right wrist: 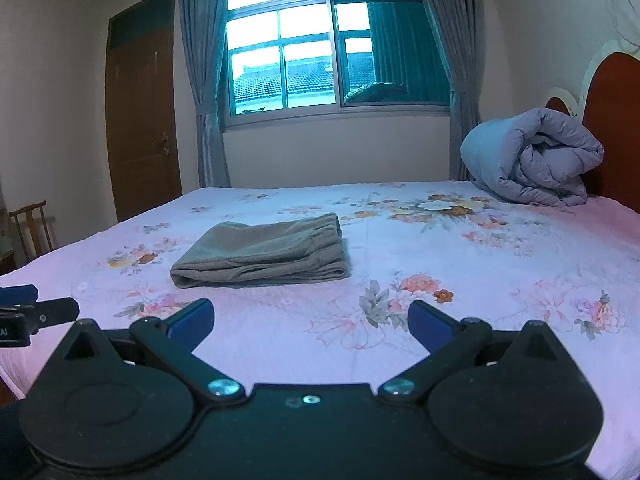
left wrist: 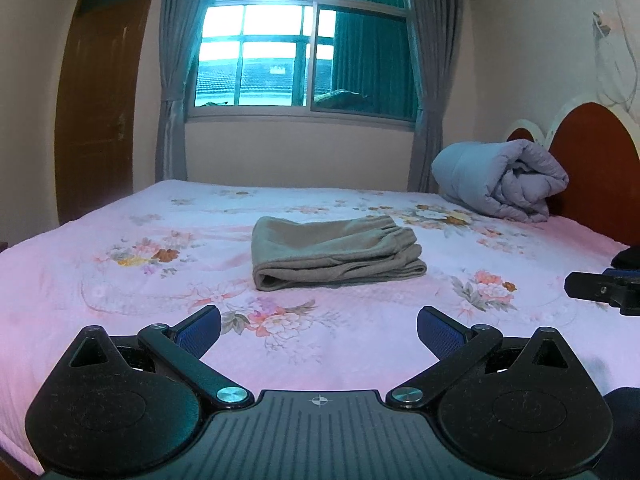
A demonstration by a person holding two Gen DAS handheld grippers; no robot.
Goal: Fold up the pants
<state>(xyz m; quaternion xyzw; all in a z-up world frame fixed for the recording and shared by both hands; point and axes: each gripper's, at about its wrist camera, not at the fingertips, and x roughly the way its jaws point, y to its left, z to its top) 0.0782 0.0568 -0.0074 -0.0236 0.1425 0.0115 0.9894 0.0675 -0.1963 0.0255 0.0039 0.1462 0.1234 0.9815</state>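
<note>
bed (left wrist: 360,344) pink floral sheet, rolled quilt (left wrist: 504,180) by headboard, window (left wrist: 296,40) behind | pants (left wrist: 336,254) grey, folded compact, mid-bed | left claw (left wrist: 319,328), right claw (right wrist: 310,320) both spread, empty

headboard (right wrist: 616,120) cut off at 3 o'clock | chair (right wrist: 32,228) clipped at 9 o'clock | pants (left wrist: 332,252) inner folds hidden

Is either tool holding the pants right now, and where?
Neither. The left tool and right tool are both open and empty; the folded pants lie free on the bed.
</note>
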